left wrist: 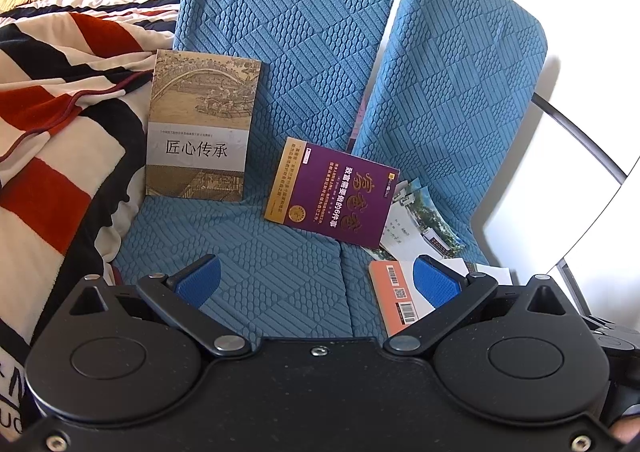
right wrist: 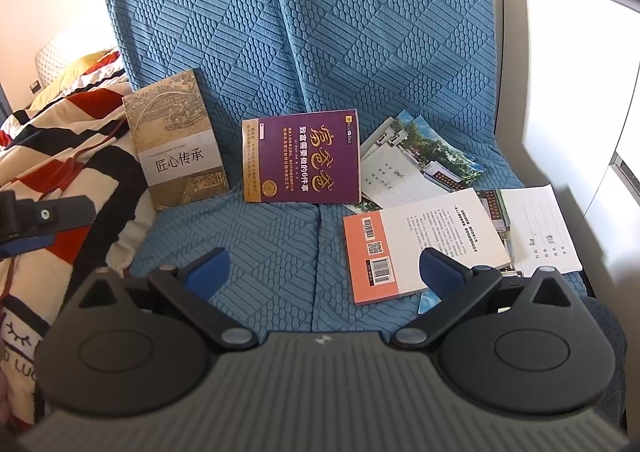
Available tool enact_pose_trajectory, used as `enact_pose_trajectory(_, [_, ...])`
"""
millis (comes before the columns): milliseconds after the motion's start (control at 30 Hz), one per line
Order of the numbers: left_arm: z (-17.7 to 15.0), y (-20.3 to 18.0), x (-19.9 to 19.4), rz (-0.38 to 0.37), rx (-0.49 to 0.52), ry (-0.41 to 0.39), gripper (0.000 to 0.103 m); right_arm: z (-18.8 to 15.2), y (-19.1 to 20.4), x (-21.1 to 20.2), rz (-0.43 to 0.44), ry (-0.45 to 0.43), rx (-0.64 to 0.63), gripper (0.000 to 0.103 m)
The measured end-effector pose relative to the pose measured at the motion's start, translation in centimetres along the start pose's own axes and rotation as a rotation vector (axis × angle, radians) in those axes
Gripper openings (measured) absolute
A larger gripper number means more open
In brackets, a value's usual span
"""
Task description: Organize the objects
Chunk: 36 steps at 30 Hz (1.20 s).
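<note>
A tan book with a bridge painting [left wrist: 202, 128] [right wrist: 178, 144] leans upright against the blue sofa back at the left. A purple book [left wrist: 334, 196] [right wrist: 304, 158] leans beside it near the seat seam. An orange-and-white book [right wrist: 420, 240] [left wrist: 394, 296] lies flat on the right seat, back cover up, over several loose papers and postcards [right wrist: 420, 156] [left wrist: 420, 220]. My left gripper [left wrist: 316, 280] hovers open above the seat, with nothing between its fingers. My right gripper [right wrist: 324, 268] is open too, its right finger [right wrist: 442, 268] over the orange book's near edge.
A striped red, black and cream blanket [left wrist: 52, 140] [right wrist: 68, 156] is piled at the sofa's left end. Part of the left gripper [right wrist: 36, 220] shows at the left edge of the right wrist view. A white sheet [right wrist: 540, 228] lies at the seat's right edge.
</note>
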<state>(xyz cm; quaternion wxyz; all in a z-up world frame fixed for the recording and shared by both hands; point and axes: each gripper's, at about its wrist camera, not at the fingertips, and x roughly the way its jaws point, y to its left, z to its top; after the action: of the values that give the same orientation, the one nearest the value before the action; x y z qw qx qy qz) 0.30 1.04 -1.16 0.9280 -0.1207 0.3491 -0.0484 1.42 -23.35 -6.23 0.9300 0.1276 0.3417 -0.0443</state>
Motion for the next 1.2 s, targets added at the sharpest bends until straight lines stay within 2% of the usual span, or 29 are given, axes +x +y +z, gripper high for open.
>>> enact_pose_trajectory(400, [0.5,1.9,1.0,0.006,-0.003,-0.032,0.103,-0.1,1.7,1.4,-0.004,0.008,-0.029,0.103])
enact_pose_trajectory(567, [0.8,3.5,2.1,0.006,-0.037,-0.038,0.103,0.2,2.8,2.7,0.021,0.002,-0.047,0.103])
enact_pose_trajectory(867, [1.6,7.3,4.8,0.023,-0.097,-0.043,0.103,0.9,5.3,6.0,0.047,0.028,-0.074,0.103])
enact_pose_trajectory(1000, [1.8,8.5,6.2,0.014,-0.102,-0.062,0.103,1.6,6.3,7.4,0.048,0.008,-0.111,0.103])
enact_pose_trajectory(1200, [2.2,10.5,9.1,0.048,-0.135,-0.072,0.103,3.0,7.2,10.6,0.037,0.008,-0.128,0.103])
